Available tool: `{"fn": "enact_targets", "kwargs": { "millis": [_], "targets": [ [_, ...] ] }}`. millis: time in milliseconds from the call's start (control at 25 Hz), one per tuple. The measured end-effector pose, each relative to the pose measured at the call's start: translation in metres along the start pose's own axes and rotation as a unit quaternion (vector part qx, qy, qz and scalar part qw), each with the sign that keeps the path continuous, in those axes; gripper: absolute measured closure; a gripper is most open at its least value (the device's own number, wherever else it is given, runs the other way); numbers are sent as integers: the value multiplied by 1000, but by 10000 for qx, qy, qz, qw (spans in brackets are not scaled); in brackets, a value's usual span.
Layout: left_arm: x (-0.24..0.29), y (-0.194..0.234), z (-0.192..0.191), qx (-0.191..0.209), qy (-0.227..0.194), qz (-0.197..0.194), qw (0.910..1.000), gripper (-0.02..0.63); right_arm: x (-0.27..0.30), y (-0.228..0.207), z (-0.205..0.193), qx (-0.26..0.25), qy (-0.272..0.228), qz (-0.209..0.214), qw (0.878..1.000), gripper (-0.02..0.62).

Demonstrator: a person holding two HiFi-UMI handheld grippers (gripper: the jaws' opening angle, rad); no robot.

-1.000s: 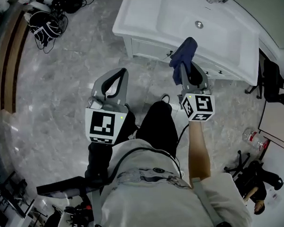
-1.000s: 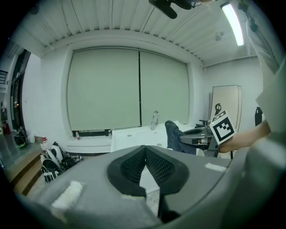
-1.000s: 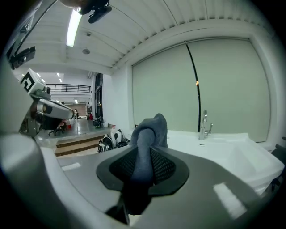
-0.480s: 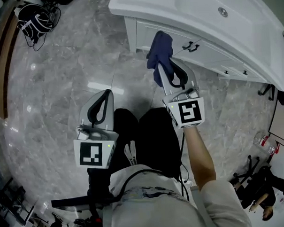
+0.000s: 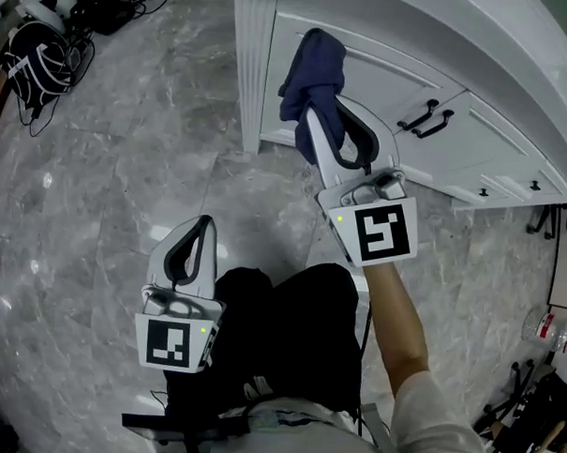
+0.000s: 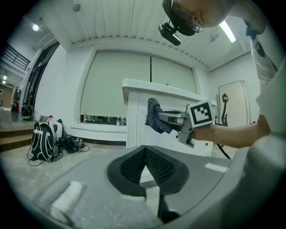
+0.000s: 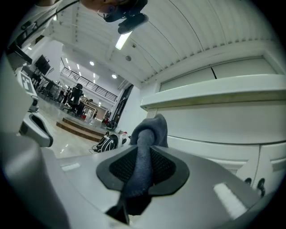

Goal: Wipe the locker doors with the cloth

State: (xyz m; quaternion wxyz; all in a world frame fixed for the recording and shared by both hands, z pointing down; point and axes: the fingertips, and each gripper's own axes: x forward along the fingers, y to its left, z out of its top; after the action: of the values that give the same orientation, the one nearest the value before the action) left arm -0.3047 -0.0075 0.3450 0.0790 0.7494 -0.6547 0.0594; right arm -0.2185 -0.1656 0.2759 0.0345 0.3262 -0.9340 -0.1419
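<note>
both tongs are sitting lower than a second ago, the right gripper (image 5: 320, 125) pinching the bunched dark blue fabric cloth (image 5: 312, 71), the left gripper (image 5: 199, 236) pressed together, empty, hanging back. the approach seems to be ending: the cloth is hovering just before the white panelled locker door (image 5: 390, 80), so pressing on and sweeping is likely coming next.

Cabinet (image 5: 396, 83) cut off top & rt edge.

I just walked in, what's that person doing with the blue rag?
A person holds a gripper in each hand. The right gripper is clamped on a dark blue cloth, near the white cabinet doors, seemingly ready to wipe them. The left gripper is shut and empty, lower down.
</note>
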Motion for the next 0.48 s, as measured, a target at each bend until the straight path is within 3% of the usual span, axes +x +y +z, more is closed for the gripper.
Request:
{"fn": "enact_targets", "kwargs": {
  "millis": [240, 480],
  "targets": [
    [3, 18, -56, 105, -117, 148, 9998, 604, 59, 0, -35, -364, 90, -185, 9991, 509],
    [3, 28, -62, 131, -76, 239, 9996, 604, 74, -36, -57, -217, 196, -590, 9978, 509]
  ]
}}
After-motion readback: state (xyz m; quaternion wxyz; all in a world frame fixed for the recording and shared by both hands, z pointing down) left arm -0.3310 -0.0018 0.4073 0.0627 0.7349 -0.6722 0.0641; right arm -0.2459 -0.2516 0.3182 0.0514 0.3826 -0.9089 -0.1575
